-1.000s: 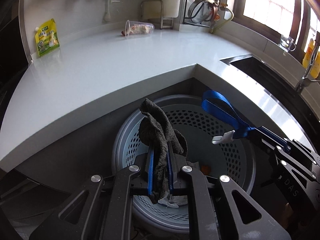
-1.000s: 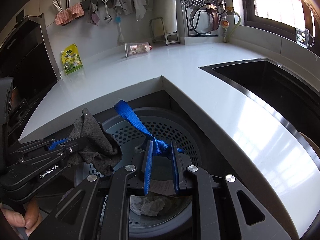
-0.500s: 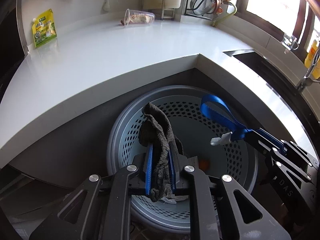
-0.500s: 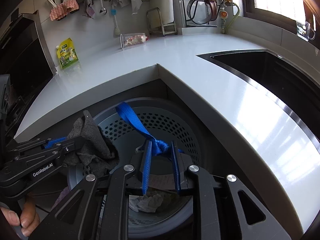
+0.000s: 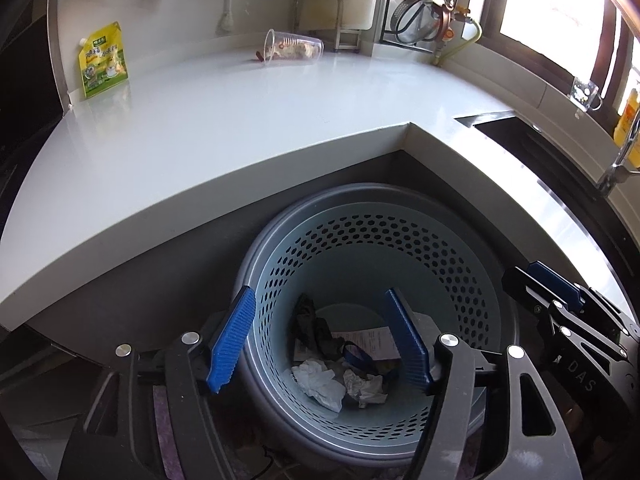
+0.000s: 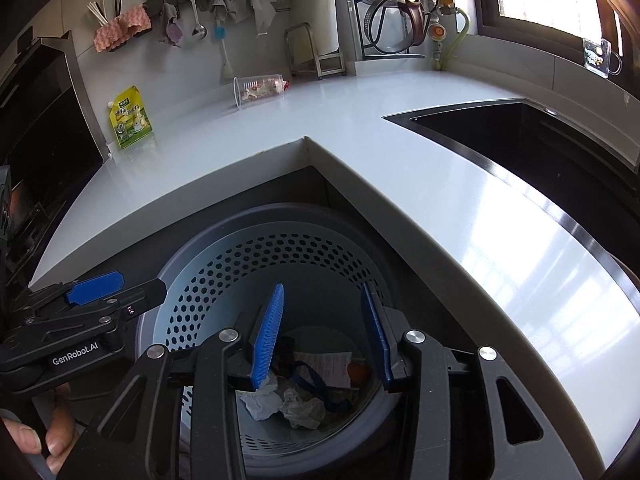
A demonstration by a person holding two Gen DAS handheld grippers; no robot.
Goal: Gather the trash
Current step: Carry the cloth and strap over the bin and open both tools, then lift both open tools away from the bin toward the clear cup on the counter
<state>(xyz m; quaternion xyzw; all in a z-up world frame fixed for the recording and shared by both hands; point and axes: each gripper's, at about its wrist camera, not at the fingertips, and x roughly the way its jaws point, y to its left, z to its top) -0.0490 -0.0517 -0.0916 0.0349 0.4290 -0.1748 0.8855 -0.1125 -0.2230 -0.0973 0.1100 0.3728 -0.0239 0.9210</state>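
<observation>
While both tools hang over the perforated waste basket [image 5: 460, 264], the left gripper [image 5: 320, 340] has its blue-padded jaws spread wide and holds nothing. Its pads frame the basket's inside at the lower centre of the left wrist view. The right gripper [image 6: 326, 332] is likewise parted, though less widely, and empty, its pads low in the centre of the right wrist view.

At the bottom of the basket lie the dark grey cloth [image 5: 316, 326], a blue strap [image 6: 316, 384], crumpled white tissues [image 5: 318, 384], a printed paper slip [image 5: 372, 340] and a small orange scrap [image 6: 357, 372].

Above and behind the basket, the white L-shaped countertop [image 5: 240, 120] wraps round its corner. Toward the upper centre of both views a clear plastic cup [image 5: 292, 46] lies on its side on the counter with scraps inside, and a yellow-green pouch [image 5: 102, 64] leans against the wall at the upper left. A dark sink [image 6: 540, 140] is set into the counter at the right.
</observation>
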